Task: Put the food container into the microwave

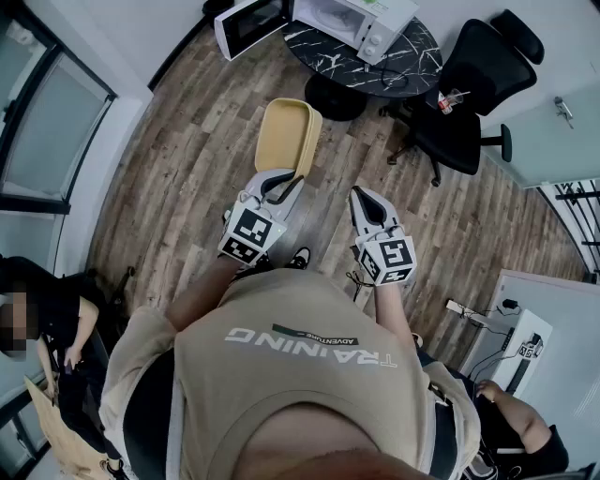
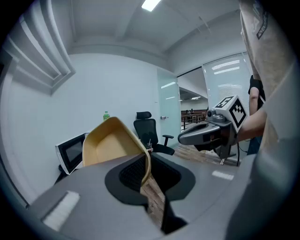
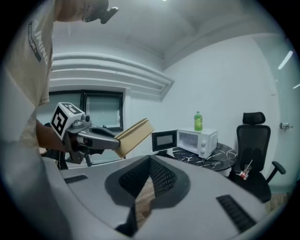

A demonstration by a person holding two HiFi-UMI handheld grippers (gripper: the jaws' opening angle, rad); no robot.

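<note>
Looking down in the head view: left gripper (image 1: 281, 184) clamped on the near rim of the tan food container (image 1: 287, 137); right gripper (image 1: 362, 199) just right, closed, empty; microwave (image 1: 361, 19) far off on the table (image 1: 412, 54), door (image 1: 246, 25) open; left gripper view: rim pinched between jaws; right gripper view: jaws together, nothing between.

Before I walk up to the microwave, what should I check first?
1. Container held by the left gripper: ok, jaws pinch its rim.
2. Container level: not ok, tilted.
3. Microwave door open: ok.
4. Right gripper free: ok, shut on nothing.
5. Inside of the microwave empty: cannot tell.
6. Chair out of the way: ok, it stands beside the table.
</note>
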